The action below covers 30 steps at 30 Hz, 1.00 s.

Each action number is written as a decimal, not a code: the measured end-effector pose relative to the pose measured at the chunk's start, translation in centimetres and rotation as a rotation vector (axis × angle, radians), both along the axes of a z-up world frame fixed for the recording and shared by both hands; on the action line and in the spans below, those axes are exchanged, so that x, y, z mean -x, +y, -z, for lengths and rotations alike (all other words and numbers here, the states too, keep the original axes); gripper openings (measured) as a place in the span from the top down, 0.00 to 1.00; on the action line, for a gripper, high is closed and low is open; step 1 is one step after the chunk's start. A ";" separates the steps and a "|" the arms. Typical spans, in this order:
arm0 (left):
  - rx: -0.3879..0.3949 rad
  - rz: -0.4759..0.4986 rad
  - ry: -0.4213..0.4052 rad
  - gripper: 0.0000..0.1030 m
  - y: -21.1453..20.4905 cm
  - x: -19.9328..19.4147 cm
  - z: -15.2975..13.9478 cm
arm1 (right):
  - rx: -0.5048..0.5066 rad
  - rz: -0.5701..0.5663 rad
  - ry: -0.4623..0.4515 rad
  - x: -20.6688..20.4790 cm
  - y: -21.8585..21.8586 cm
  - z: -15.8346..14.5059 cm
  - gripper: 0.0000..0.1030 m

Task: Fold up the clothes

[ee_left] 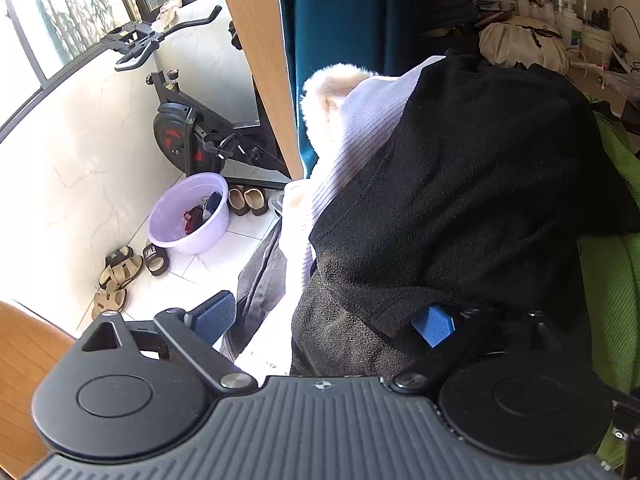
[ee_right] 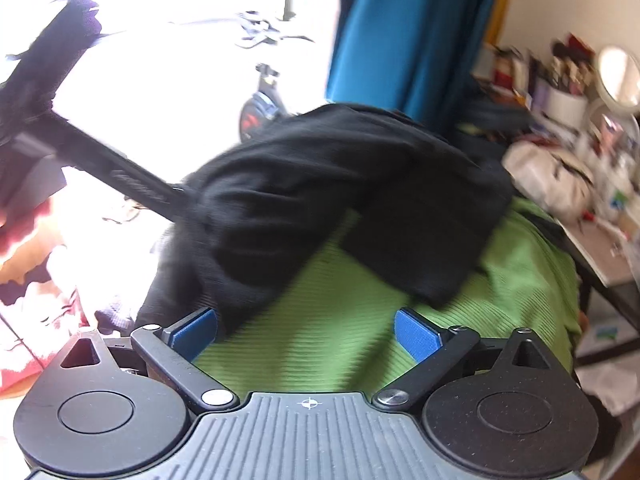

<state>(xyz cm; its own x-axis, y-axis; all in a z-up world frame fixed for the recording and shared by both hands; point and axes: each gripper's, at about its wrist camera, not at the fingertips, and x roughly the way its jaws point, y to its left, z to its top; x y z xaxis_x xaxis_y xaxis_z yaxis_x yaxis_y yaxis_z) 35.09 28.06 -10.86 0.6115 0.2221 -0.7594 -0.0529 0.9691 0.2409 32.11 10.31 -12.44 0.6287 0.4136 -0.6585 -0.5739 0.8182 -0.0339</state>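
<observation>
Both hand-held grippers — left (ee_left: pixel 324 320), right (ee_right: pixel 306 330) — are held wide open, nothing gripped, over an unfolded black garment (ee_left: pixel 460 184) heaped on green cloth (ee_right: pixel 340 320) — folding barely begun.

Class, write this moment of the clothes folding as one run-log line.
step: reaching for clothes | left claw: open, at black fleece | right claw: open, over green top | held: nothing

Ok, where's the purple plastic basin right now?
In the left wrist view, the purple plastic basin sits on the white tiled floor at left, in front of the black exercise bike, beside a pair of tan slippers.
</observation>
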 end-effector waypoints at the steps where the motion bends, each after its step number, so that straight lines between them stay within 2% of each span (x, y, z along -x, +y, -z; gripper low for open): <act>1: -0.016 0.010 -0.002 0.07 -0.2 0.0 0.0 | -0.002 -0.009 -0.004 0.1 0.3 0.0 0.13; 2: -0.028 0.017 -0.005 0.07 -0.3 0.0 0.0 | -0.006 -0.011 0.001 0.0 0.5 0.1 0.17; 4: -0.042 0.022 -0.009 0.07 -0.5 -0.1 0.2 | -0.023 -0.016 0.017 -0.2 0.7 0.2 0.45; 5: -0.041 0.019 -0.006 0.07 -0.6 -0.1 0.3 | -0.035 -0.023 0.027 -0.2 0.9 0.3 0.49; 6: -0.036 0.019 0.000 0.07 -0.7 -0.1 0.5 | -0.047 -0.034 0.037 -0.2 1.1 0.4 0.57; 8: -0.034 0.022 0.006 0.07 -0.8 -0.1 0.8 | -0.054 -0.050 0.048 -0.2 1.4 0.5 0.76; 9: -0.037 0.025 0.003 0.07 -1.0 -0.1 0.9 | -0.058 -0.052 0.060 -0.3 1.3 0.5 0.88; 12: -0.045 0.040 -0.008 0.07 -1.3 -0.1 0.8 | -0.112 -0.036 0.078 -0.6 0.2 -0.1 0.96; 13: -0.047 0.045 -0.012 0.10 -1.4 -0.1 0.8 | -0.126 -0.023 0.074 -0.7 -0.3 -0.4 0.97; 15: -0.035 0.066 -0.022 0.28 -1.7 0.0 0.6 | -0.155 0.013 0.064 -0.8 -1.3 -1.1 0.97; 16: -0.028 0.078 -0.021 0.33 -1.8 0.0 0.5 | -0.172 0.030 0.062 -0.9 -1.8 -1.5 0.97; 18: -0.017 0.105 -0.013 0.61 -2.2 0.0 0.4 | -0.196 0.052 0.063 -1.1 -2.5 -2.0 0.97; 22: -0.014 0.151 -0.017 0.80 -3.0 0.2 -0.1 | -0.220 0.069 0.094 -1.4 -2.5 -1.9 0.97; 26: 0.024 0.146 -0.073 0.84 -2.7 0.8 -2.0 | -0.237 0.089 0.145 -1.7 -2.2 -1.0 0.91; 30: 0.071 0.156 -0.163 0.86 -2.2 1.4 -5.2 | -0.266 0.114 0.181 -1.8 -2.1 -0.4 0.73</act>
<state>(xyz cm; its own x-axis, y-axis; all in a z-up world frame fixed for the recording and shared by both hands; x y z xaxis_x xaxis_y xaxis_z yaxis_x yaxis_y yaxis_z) 33.65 25.85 -5.69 0.7504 0.0645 -0.6578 0.0663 0.9828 0.1721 33.94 8.21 -12.02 0.5630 0.5199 -0.6424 -0.4558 0.8438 0.2834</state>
